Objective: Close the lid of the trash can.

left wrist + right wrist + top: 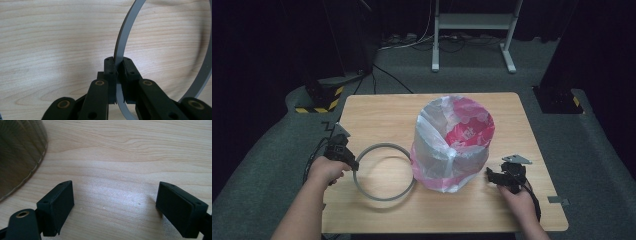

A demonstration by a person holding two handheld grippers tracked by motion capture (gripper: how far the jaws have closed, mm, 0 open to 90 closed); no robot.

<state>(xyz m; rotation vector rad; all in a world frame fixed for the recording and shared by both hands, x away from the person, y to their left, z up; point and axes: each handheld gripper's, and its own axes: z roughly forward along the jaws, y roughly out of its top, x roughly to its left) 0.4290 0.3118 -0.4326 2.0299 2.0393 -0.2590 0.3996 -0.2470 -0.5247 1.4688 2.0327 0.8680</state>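
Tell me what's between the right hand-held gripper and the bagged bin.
Nothing: in the high view, bare wood of the table separates the right hand-held gripper, jaws open, from the bagged bin. The right gripper view shows the same.

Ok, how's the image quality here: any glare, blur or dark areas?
High view: the table is evenly lit, the room behind dark, the image soft. Left gripper view: sharp on the grey ring, with a mild sheen on the wood. Right gripper view: a pale glare patch between the jaws, and the bin is dim.
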